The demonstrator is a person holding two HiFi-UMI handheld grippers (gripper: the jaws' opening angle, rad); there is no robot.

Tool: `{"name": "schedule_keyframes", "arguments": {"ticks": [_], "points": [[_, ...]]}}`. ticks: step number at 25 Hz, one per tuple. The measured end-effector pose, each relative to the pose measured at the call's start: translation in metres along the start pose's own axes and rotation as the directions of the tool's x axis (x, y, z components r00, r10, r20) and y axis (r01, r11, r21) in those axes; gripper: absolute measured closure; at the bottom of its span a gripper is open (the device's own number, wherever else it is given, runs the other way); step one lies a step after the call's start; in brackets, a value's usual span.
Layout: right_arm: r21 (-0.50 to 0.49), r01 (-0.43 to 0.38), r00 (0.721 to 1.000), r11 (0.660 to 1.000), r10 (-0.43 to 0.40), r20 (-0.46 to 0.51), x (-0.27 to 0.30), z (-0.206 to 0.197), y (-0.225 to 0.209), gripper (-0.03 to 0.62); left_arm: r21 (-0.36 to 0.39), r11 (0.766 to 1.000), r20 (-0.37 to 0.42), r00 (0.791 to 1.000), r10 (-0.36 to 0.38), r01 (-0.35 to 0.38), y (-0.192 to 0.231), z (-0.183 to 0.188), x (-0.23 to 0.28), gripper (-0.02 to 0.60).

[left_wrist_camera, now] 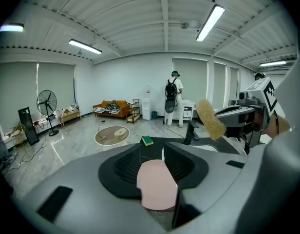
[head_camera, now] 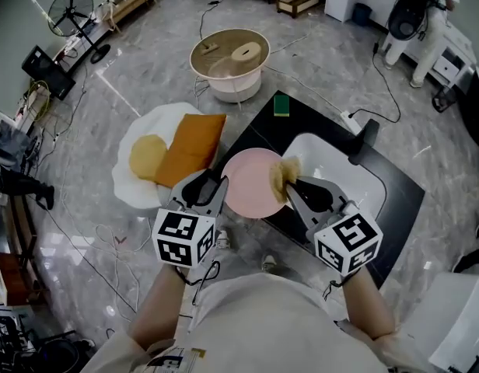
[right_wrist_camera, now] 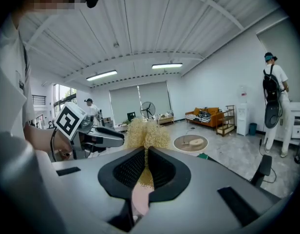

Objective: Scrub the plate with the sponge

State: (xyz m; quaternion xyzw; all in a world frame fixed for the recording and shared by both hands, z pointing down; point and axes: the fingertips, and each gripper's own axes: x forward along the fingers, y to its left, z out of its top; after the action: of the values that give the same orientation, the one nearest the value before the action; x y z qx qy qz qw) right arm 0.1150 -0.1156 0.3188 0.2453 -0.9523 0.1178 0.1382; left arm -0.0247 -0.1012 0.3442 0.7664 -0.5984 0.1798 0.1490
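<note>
Looks down on a black counter with a white sink sunk in it. Finds a pink plate just left of the sink, over the counter's near-left edge. Puts the left gripper left of the sink, jaws apart around the plate's left rim, pads off it. Shows the right gripper at the sink's left rim, clamped on a yellow sponge at the plate's right edge. Leaves a green pad beyond the sink

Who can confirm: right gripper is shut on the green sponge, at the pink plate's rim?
Not green. The right gripper is shut on the tan fibrous sponge, at the rim of the pink plate, as the right gripper view shows.
</note>
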Motion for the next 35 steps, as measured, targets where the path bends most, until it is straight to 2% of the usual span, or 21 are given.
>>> {"name": "schedule_keyframes", "arguments": {"ticks": [4,9,15,17,20,23,27,30,32,35], "points": [[0.059,0.009,0.999,0.998,-0.007,-0.047,0.033,-0.015,-0.001,0.548,-0.032,0.999,-0.064,0.997,-0.046,0.044,0.021,-0.026,0.020,0.421],[0.089,0.048,0.991,0.995,-0.037,-0.126,0.075,-0.035,0.000,0.548,-0.075,0.993,-0.140,0.985,-0.104,0.094,0.053,-0.056,0.045,0.416],[0.123,0.121,0.967,0.985,-0.089,-0.239,0.116,-0.076,0.000,0.548,-0.018,0.982,-0.235,0.954,-0.186,0.187,0.072,-0.092,0.077,0.414],[0.151,0.140,0.958,0.979,-0.095,-0.272,0.129,-0.090,0.002,0.548,-0.024,0.973,-0.269,0.936,-0.226,0.228,0.073,-0.106,0.089,0.414],[0.192,0.180,0.941,0.965,-0.113,-0.318,0.144,-0.115,0.006,0.548,-0.058,0.956,-0.330,0.898,-0.291,0.289,0.071,-0.133,0.103,0.414],[0.212,0.213,0.926,0.954,-0.128,-0.355,0.161,-0.136,0.006,0.548,-0.119,0.940,-0.371,0.864,-0.340,0.319,0.074,-0.157,0.115,0.413],[0.219,0.266,0.894,0.939,-0.155,-0.419,0.171,-0.168,0.010,0.548,-0.149,0.920,-0.427,0.815,-0.391,0.363,0.071,-0.188,0.127,0.413],[0.225,0.299,0.873,0.927,-0.170,-0.457,0.178,-0.188,0.011,0.548,-0.224,0.903,-0.442,0.788,-0.429,0.366,0.070,-0.204,0.137,0.413],[0.237,0.315,0.861,0.919,-0.172,-0.478,0.183,-0.200,0.014,0.548,-0.247,0.898,-0.458,0.773,-0.440,0.364,0.072,-0.216,0.143,0.414],[0.243,0.309,0.850,0.920,-0.152,-0.505,0.193,-0.213,0.020,0.548,-0.301,0.885,-0.472,0.751,-0.462,0.355,0.073,-0.234,0.147,0.414]]}}
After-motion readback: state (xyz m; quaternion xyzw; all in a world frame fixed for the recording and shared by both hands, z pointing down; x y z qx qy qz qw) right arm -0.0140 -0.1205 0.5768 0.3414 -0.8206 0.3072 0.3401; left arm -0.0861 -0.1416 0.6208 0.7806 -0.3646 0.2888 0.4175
